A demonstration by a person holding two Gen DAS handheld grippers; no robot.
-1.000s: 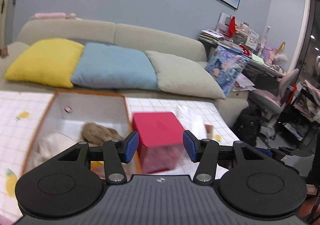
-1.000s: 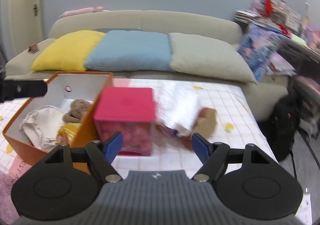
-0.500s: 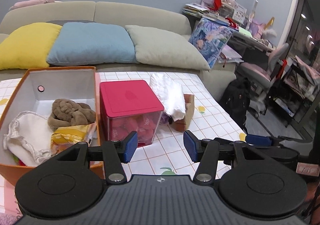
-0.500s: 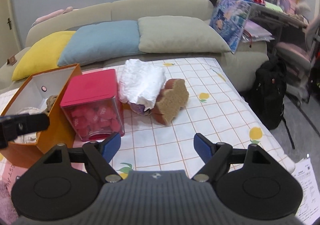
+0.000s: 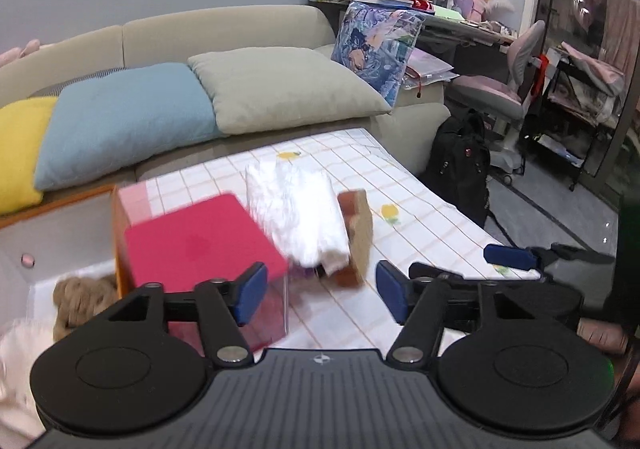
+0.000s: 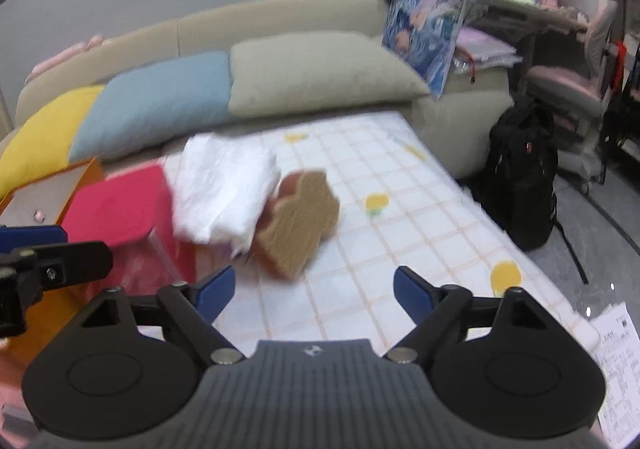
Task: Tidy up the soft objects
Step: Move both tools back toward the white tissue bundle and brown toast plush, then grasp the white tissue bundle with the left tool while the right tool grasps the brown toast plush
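While both views are pretty smeared, you can still make out the layout on the bench [image 6: 420, 209], which has a white checked cloth with little yellow fruit prints. The left gripper [image 5: 321, 291] has its fingers [image 5: 251, 291] opening right now, nothing between them, just cloth and the edge of the red-lidded box [image 5: 200, 245] showing behind the left one. The right gripper [image 6: 314, 291] sits with its fingers spread wide, also empty, hovering over bare cloth.

The soft stuff: a crumpled white plastic bag [image 6: 224, 189] lies just beside the red-lidded box, draped against a brown toast-shaped sponge [image 6: 298, 221] that leans tilted at its right. There's something purple tucked under the bag, too small to tell what it is.

To the left of the red box is an orange cardboard box [image 5: 116, 233], open on top. Inside you can see a brown plush toy [image 5: 80, 297] and some white cloth [image 5: 16, 353] at the frame edge, both blurry.

Behind the bench is a beige sofa [image 5: 224, 29] with yellow [image 5: 16, 153], blue [image 5: 124, 117] and grey-green [image 5: 280, 89] cushions. A black backpack [image 6: 520, 177] sits on the floor near the bench's right end.
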